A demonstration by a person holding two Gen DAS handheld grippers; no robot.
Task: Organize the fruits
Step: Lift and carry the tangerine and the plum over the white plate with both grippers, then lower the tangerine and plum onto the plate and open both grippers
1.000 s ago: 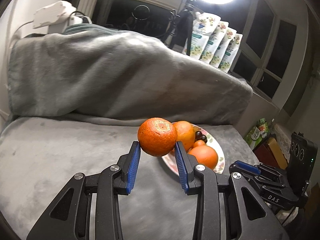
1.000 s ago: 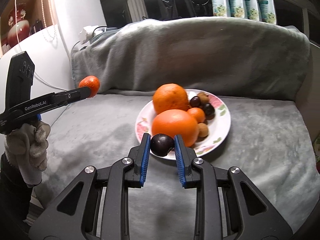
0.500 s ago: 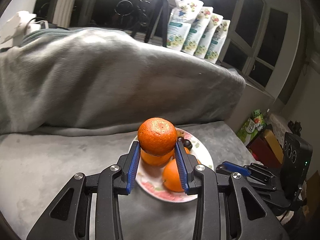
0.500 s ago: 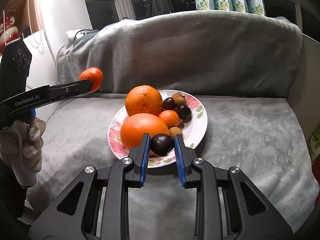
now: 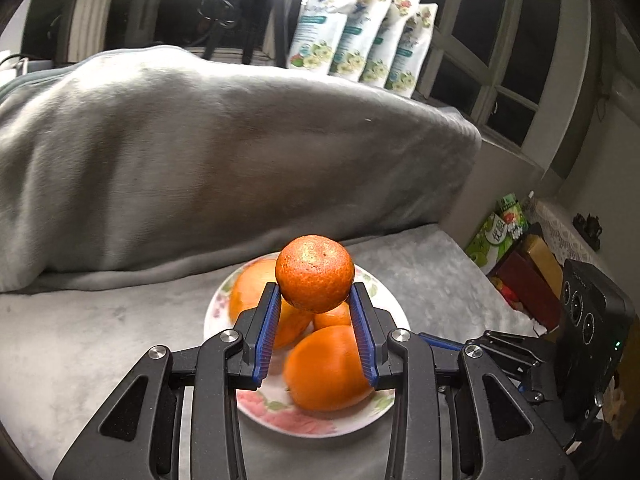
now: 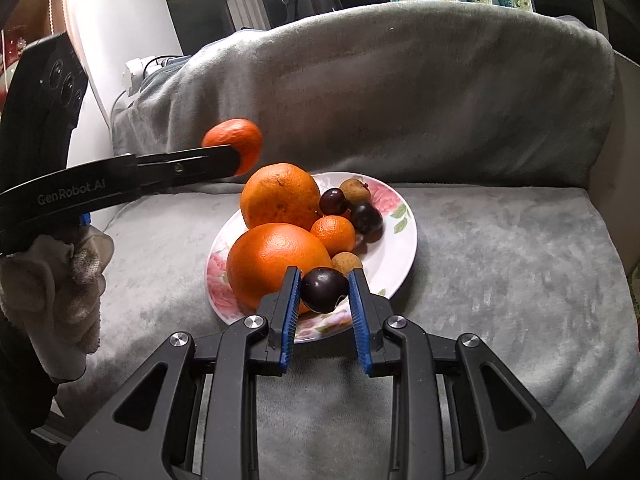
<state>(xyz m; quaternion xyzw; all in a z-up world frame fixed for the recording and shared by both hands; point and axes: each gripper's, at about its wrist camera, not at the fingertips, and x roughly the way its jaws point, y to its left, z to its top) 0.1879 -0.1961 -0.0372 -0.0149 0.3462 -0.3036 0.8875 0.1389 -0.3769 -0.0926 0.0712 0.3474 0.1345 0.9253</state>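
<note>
My left gripper [image 5: 316, 300] is shut on a tangerine [image 5: 315, 279], held in the air above a flowered plate [image 5: 280, 414]. The right wrist view shows that tangerine [image 6: 236, 142] hanging left of the plate [image 6: 394, 248], above its far left edge. My right gripper [image 6: 324, 292] is shut on a dark plum [image 6: 323, 289] over the plate's near rim. On the plate lie two big oranges [image 6: 278, 264], a small tangerine [image 6: 333, 233], dark plums [image 6: 365, 216] and brown longans [image 6: 354, 189].
A grey blanket [image 6: 480, 280] covers the seat and the backrest [image 5: 200, 140]. Green and white pouches [image 5: 360, 48] stand on the sill behind. Boxes [image 5: 528, 280] sit off the seat's right edge. A gloved hand [image 6: 56, 280] holds the left gripper's handle.
The left gripper has carried the tangerine rightward, from beside the plate to above it. The right gripper with the plum has shifted slightly, so the plate sits nearer the frame's middle.
</note>
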